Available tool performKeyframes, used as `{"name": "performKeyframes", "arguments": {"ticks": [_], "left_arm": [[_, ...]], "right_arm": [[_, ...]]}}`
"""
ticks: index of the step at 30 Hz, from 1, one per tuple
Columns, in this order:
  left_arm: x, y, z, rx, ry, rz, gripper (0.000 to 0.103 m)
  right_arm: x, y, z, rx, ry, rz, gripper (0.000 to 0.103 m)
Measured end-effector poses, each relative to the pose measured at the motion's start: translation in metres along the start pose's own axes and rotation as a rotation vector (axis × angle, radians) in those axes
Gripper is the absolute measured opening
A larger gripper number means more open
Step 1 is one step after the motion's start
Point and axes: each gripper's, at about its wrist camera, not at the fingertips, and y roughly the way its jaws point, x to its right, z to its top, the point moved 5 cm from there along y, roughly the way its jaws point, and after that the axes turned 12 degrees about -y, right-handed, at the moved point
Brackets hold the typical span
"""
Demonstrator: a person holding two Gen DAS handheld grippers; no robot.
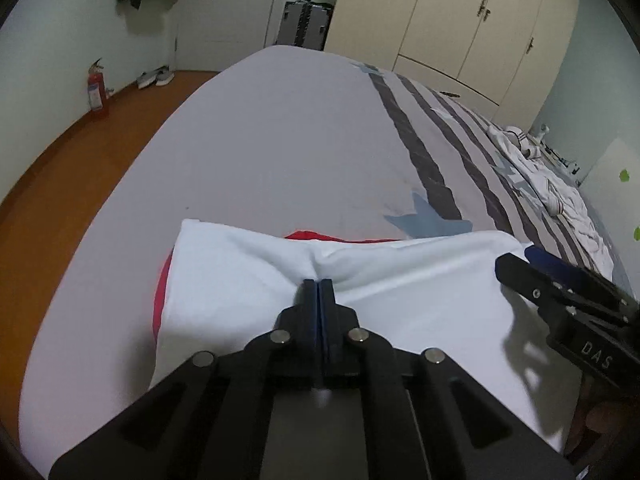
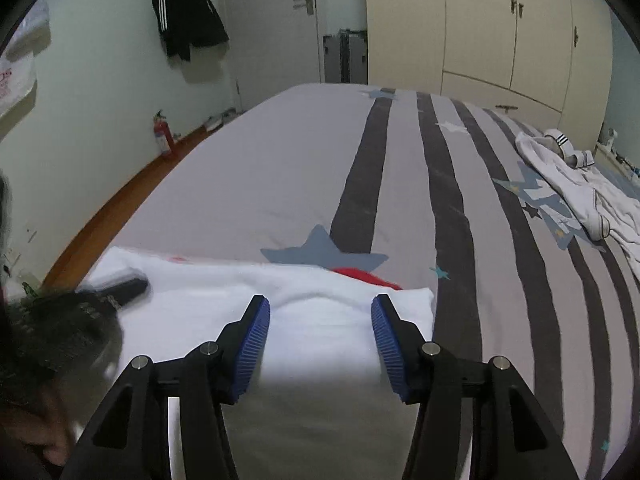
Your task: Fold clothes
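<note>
The left gripper [image 1: 319, 285] is pinching a fold of the white garment [image 1: 248, 276], its jaws pressed together on the cloth at the near edge of the bed [image 1: 260, 140]. The right gripper [image 2: 320, 312] is hovering with its blue pads [image 2: 251, 346] spread wide over the same garment's right end. A red patch [image 2: 366, 276] is peeking out along the far edge of the white cloth. Farther off, at two o'clock, a rumpled pile of white clothes [image 2: 592, 200] is lying on the striped cover; at eleven o'clock, a fire extinguisher [image 2: 162, 138] is standing by the wall beneath a hanging black jacket [image 2: 186, 12].
</note>
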Motion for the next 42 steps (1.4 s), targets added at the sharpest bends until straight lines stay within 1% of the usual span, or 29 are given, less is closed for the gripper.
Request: {"name": "performKeyframes", "arguments": {"ticks": [2,4,5,6,8,9,10,11,12,14,16,17,18,19,20,23,25,28,30,32,34,35,37,38,40,42], "left_arm": [[0.002,-0.002,0.0,0.0,0.012,0.006,0.003],[0.001,-0.008,0.006,-0.017,-0.008,0.003,0.003],[0.002,-0.014,0.012,-0.003,-0.013,0.006,0.003],[0.001,-0.022,0.019,0.028,-0.018,-0.002,0.003],[-0.016,-0.022,0.024,0.025,-0.031,0.045,0.003],[-0.025,-0.021,0.026,0.022,-0.037,0.07,0.003],[-0.032,-0.015,0.023,-0.007,-0.042,0.082,0.003],[-0.037,-0.013,0.022,-0.015,-0.047,0.075,0.003],[-0.043,-0.011,0.02,-0.021,-0.052,0.067,0.003],[-0.049,-0.012,0.022,-0.029,-0.065,0.057,0.003],[-0.053,-0.022,0.03,-0.006,-0.086,0.063,0.003],[-0.055,-0.03,0.035,0.023,-0.111,0.064,0.003],[-0.056,-0.036,0.038,0.038,-0.121,0.074,0.007],[-0.056,-0.042,0.041,0.052,-0.129,0.086,0.008],[-0.053,-0.054,0.039,0.061,-0.117,0.065,0.008],[-0.041,-0.093,0.03,0.091,-0.063,-0.008,0.009],[-0.026,-0.12,0.002,0.115,-0.012,-0.043,0.013],[-0.01,-0.131,-0.033,0.12,0.009,-0.068,0.019],[0.001,-0.138,-0.057,0.123,0.022,-0.083,0.022],[0.012,-0.145,-0.08,0.125,0.035,-0.099,0.022],[0.005,-0.135,-0.101,0.083,-0.016,-0.083,0.022],[-0.006,-0.118,-0.098,0.064,-0.024,-0.069,0.022],[-0.014,-0.096,-0.111,0.038,0.035,-0.041,0.021],[-0.012,-0.1,-0.111,0.035,0.038,-0.04,0.021],[-0.007,-0.111,-0.108,0.03,0.038,-0.042,0.021],[-0.017,-0.126,-0.09,0.087,-0.007,-0.049,0.021]], "right_arm": [[0.003,0.003,0.0,0.006,0.012,0.006,0.049],[0.007,-0.001,0.001,0.012,0.036,0.033,0.048],[0.008,-0.006,0.001,0.018,0.05,0.042,0.043],[0.014,-0.012,0.003,0.027,0.071,0.036,0.042],[0.028,-0.025,0.006,0.045,0.115,0.004,0.042],[0.036,-0.026,0.003,0.041,0.135,-0.017,0.042],[0.044,-0.019,-0.005,0.011,0.156,-0.023,0.042],[0.047,-0.006,-0.015,-0.037,0.171,0.006,0.044],[0.048,-0.001,-0.019,-0.042,0.162,0.02,0.044],[0.046,0.0,-0.019,-0.022,0.121,0.02,0.045],[0.048,-0.003,-0.015,-0.019,0.111,0.023,0.045],[0.051,-0.006,-0.015,-0.02,0.116,0.026,0.046],[0.054,-0.012,-0.014,-0.012,0.125,0.022,0.046],[0.058,-0.018,-0.014,0.0,0.134,0.015,0.046],[0.062,-0.029,-0.013,0.02,0.147,0.014,0.046],[0.059,-0.062,-0.019,0.072,0.143,0.04,0.046],[0.038,-0.091,-0.029,0.101,0.081,0.064,0.046],[0.001,-0.126,-0.049,0.127,0.03,0.084,0.046],[-0.02,-0.138,-0.064,0.134,0.022,0.081,0.046],[-0.037,-0.14,-0.078,0.13,0.0,0.054,0.046],[-0.046,-0.131,-0.088,0.126,0.0,0.028,0.046],[-0.045,-0.124,-0.092,0.118,0.004,0.013,0.046],[-0.046,-0.104,-0.105,0.083,0.009,0.005,0.046],[-0.045,-0.093,-0.113,0.068,0.013,0.004,0.046],[-0.046,-0.091,-0.114,0.076,-0.015,-0.003,0.045],[-0.043,-0.097,-0.106,0.063,-0.014,0.009,0.045]]}}
